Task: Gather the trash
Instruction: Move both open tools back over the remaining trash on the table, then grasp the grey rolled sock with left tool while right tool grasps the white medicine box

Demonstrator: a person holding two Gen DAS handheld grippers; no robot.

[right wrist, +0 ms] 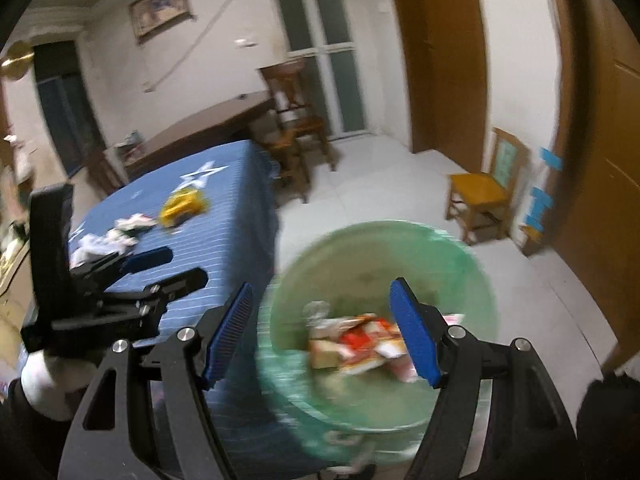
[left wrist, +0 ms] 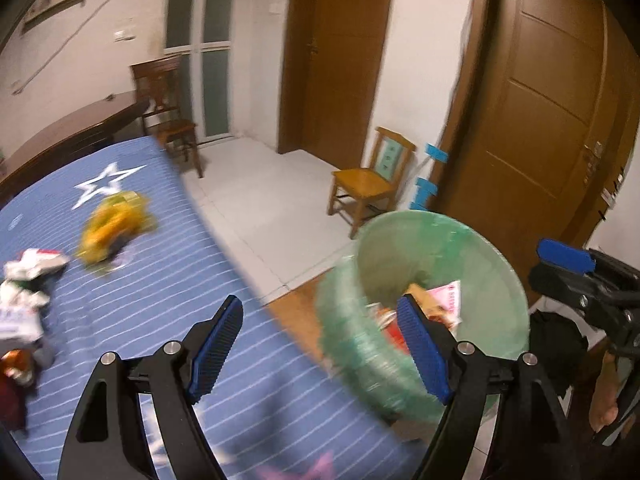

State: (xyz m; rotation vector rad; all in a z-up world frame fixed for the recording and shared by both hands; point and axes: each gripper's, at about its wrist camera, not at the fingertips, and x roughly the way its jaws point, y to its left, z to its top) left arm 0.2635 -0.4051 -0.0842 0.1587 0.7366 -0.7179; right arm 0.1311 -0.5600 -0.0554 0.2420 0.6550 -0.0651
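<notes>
A green trash bin (left wrist: 440, 256) stands on the floor beside the table's edge, with red, orange and pink wrappers (right wrist: 356, 340) inside. My left gripper (left wrist: 320, 344) is open and empty above the table edge, next to the bin's rim. My right gripper (right wrist: 322, 330) is open and empty right over the bin (right wrist: 384, 260). On the blue striped tablecloth (left wrist: 168, 280) lie a yellow wrapper (left wrist: 110, 232) and crumpled white paper (left wrist: 34, 264). They also show in the right wrist view as the yellow wrapper (right wrist: 182, 206) and the white paper (right wrist: 108, 238).
A small yellow wooden chair (left wrist: 370, 184) stands by the wall past the bin. A dark wooden chair (left wrist: 170, 114) and a brown desk (left wrist: 68, 136) stand behind the table. Brown doors (left wrist: 552, 100) are at the right. The floor is white tile (left wrist: 264, 208).
</notes>
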